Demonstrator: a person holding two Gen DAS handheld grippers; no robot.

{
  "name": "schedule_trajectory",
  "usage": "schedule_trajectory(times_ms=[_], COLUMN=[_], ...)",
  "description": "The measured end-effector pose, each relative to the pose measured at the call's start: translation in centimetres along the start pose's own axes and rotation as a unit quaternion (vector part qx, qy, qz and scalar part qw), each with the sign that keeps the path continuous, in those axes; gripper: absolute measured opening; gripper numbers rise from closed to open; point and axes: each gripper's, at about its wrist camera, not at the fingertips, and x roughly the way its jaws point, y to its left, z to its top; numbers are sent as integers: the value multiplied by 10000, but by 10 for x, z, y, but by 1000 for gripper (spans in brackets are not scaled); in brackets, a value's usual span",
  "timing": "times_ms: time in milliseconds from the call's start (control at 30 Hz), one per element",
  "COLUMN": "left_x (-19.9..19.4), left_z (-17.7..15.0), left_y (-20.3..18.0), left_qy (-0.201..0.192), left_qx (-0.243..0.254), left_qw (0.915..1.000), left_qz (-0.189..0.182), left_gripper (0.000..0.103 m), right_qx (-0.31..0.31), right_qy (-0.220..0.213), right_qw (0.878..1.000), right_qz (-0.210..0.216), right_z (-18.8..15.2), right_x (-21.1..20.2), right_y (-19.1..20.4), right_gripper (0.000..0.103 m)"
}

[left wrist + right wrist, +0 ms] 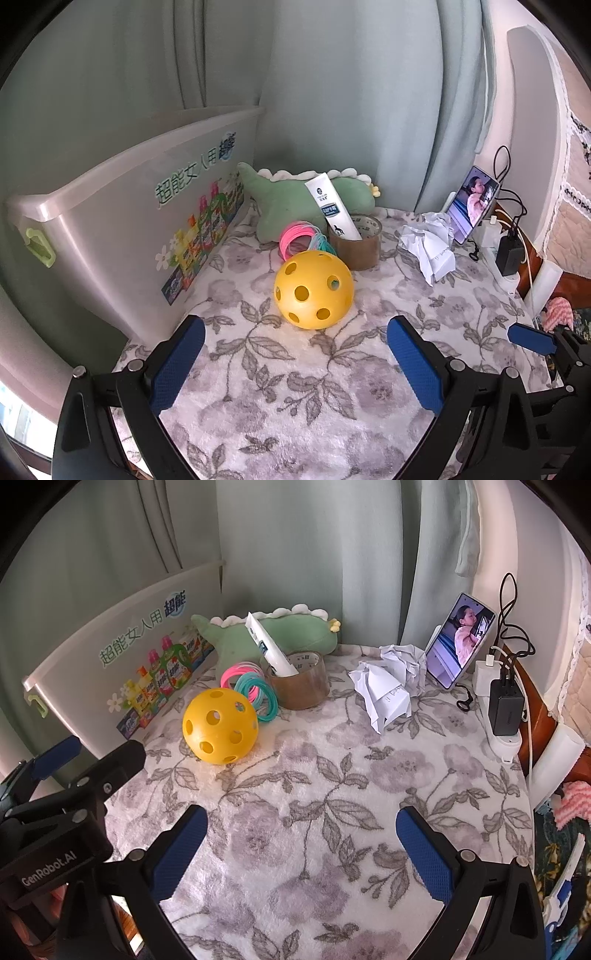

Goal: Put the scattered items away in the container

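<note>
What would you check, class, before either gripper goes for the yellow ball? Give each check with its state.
1. Left gripper open and empty: ok.
2. Right gripper open and empty: ok.
3. Yellow ball free to grasp, nothing resting on it: ok.
4. Coloured rings apart from the ball: cannot tell, they sit close behind it.
5. Container beside the ball: ok.
6. Room inside the container: cannot tell, its inside is hidden.

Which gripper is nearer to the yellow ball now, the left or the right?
Left. The left gripper is open directly before the yellow ball; the right gripper is open farther away, with the ball off to its left.
</note>
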Motion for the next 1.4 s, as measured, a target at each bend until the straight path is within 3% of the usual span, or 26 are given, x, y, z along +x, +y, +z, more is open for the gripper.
schedule_trajectory(times_ms=[233,400,967,1400], left_x=[1,1,3,-1], left_z=[1,3,4,5], left_y=[-4,4,6,7], left_qy=[100,-111,-124,-240], left_qx=[41,39,35,75], left_qw=[9999,9998,9997,9992], left_qz=[-25,-146,-217,-322], left_gripper=[99,101,103,103], right_qx=[119,31,-199,-149], right_qy=[11,49,-268,-137], right_qw=[9999,10000,9994,9998], right_qz=[86,33,-129,93], right_z=[-1,0,3,2], right_x=[-2,0,-4,-2], right_y=[-3,0,4,5], right_gripper=[103,103,103,103])
